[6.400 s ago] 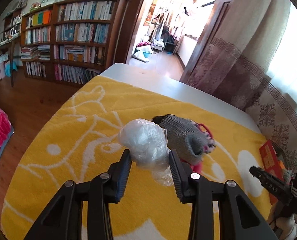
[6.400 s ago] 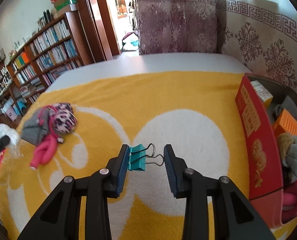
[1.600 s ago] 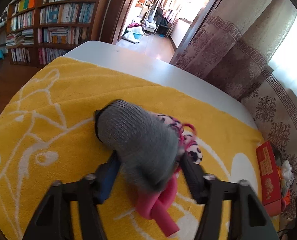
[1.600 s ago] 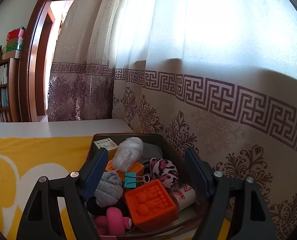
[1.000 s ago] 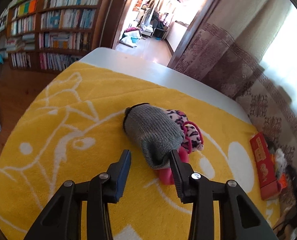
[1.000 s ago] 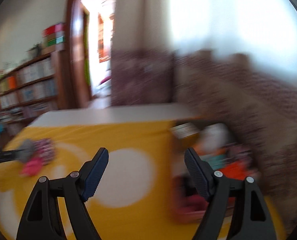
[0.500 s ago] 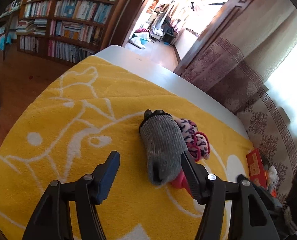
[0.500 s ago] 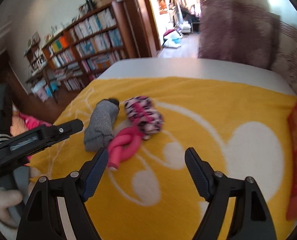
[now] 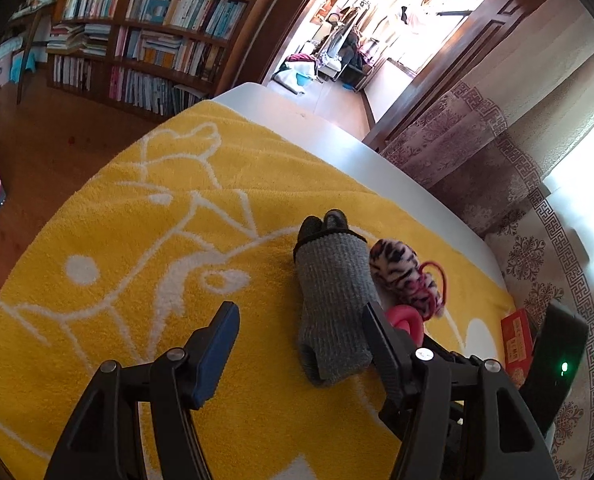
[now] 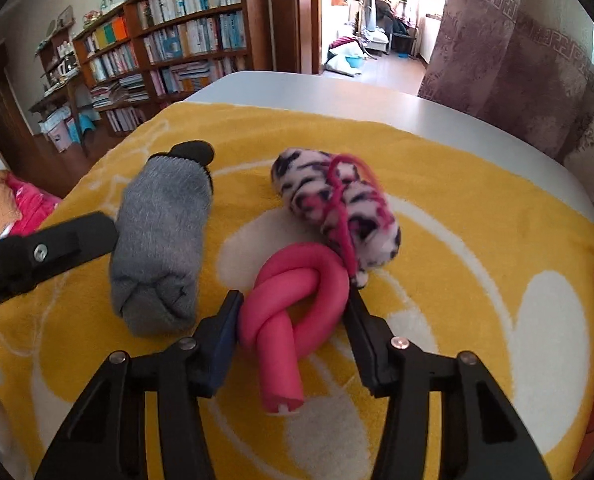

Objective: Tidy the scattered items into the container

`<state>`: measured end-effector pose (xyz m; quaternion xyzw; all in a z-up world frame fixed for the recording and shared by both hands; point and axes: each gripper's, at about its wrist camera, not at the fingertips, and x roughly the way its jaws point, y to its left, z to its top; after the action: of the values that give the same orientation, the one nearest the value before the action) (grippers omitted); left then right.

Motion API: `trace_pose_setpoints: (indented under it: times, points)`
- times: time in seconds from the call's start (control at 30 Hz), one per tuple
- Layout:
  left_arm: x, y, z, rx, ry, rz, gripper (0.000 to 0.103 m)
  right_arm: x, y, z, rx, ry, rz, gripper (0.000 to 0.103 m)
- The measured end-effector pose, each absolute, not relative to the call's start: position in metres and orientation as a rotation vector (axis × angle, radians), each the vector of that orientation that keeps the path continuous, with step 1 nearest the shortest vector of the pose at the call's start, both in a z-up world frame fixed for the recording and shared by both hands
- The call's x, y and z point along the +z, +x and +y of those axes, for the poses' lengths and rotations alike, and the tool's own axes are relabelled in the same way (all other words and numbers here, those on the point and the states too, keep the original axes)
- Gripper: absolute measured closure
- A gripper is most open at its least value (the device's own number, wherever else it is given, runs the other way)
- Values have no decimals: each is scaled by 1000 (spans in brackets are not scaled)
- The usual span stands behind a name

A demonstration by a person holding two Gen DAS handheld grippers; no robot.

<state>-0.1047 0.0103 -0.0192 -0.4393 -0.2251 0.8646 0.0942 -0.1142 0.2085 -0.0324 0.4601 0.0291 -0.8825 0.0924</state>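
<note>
Both sets of jaws stand apart. On the right gripper [image 10: 293,308] they straddle the knotted pink foam tube [image 10: 293,300], which lies on the yellow towel [image 10: 457,208]; the fingers sit close on either side of the knot, though whether they touch it cannot be told. Half a second ago this gripper was higher and farther back, with the tube well ahead of it; now it has come down around it. The left gripper [image 9: 299,326] is spread wide with the grey sock [image 9: 333,300] lying between its fingers, close against the right-hand one, and has barely shifted since then. The sock, the tube and the spotted fluffy roll [image 10: 337,204] with pink string lie side by side on the towel as before, the roll touching the far side of the tube's loop. In the right wrist view, the left gripper's finger [image 10: 57,244] reaches in beside the sock. The red box [image 9: 517,340] sits at the towel's far right edge, well apart from these three.
</note>
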Motion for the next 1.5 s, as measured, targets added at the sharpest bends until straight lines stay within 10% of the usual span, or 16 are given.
trace_pose_setpoints:
  times: [0.93, 1.1, 1.5]
  points:
    - [-39, -148, 65, 2585, -1391, -436, 33, -9, -27, 292, -2727, 1262, -114, 49]
    - [-33, -143, 66, 2564, -1368, -441, 50, -8, -27, 302, -2743, 1259, -157, 49]
    - [6, -110, 85, 2530, -1233, -422, 55, 23, 0, 337, -2875, 1119, -255, 49]
